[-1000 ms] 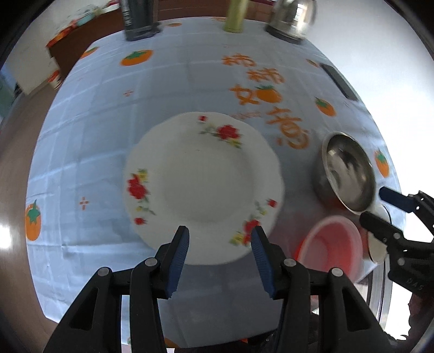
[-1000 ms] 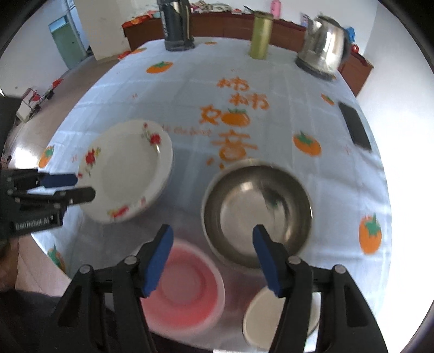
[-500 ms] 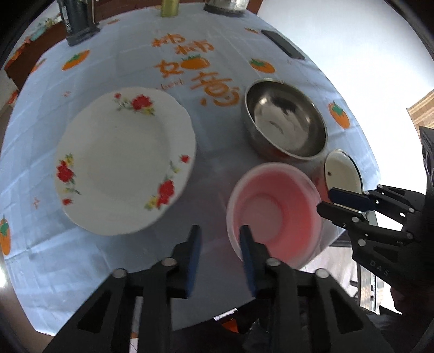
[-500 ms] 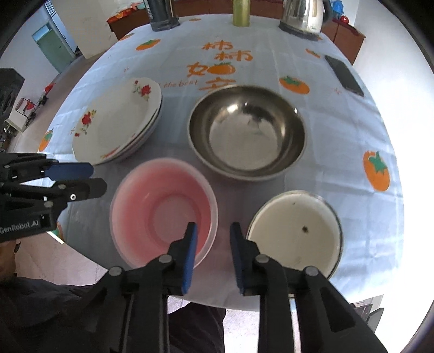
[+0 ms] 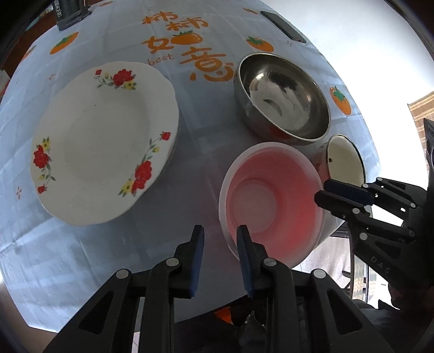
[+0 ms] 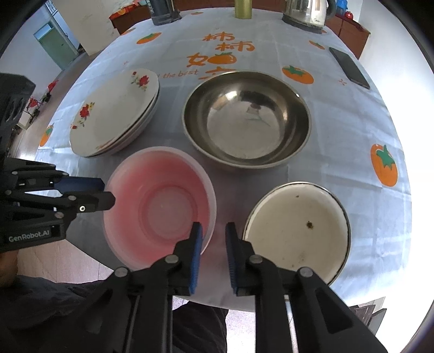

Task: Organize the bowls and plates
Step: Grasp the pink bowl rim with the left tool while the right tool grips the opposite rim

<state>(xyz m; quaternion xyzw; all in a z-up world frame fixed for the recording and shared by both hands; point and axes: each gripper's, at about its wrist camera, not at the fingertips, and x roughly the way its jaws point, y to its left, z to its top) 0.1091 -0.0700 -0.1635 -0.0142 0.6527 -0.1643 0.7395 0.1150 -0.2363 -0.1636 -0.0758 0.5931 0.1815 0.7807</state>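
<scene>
A pink plastic bowl [image 5: 271,201] [image 6: 160,203] sits near the table's front edge. My left gripper [image 5: 220,239] is open with its jaws astride the bowl's left rim, not closed on it. My right gripper [image 6: 213,236] is open with its jaws astride the bowl's right rim. A stack of white flowered plates [image 5: 103,141] [image 6: 116,111] lies to the left. A steel bowl [image 5: 282,95] [image 6: 246,119] stands behind the pink bowl. A cream enamel bowl [image 6: 295,230] [image 5: 345,160] sits to its right.
The round table [image 6: 339,130] has a pale cloth with orange persimmon prints. A black phone [image 6: 350,68] lies at the far right. A kettle [image 6: 305,12], a green bottle [image 6: 243,8] and a dark appliance [image 6: 162,10] stand at the back.
Both grippers narrowed their jaws and moved in on the pink bowl, the left one swinging right from the plates. In the last half second they edged closer to its rim.
</scene>
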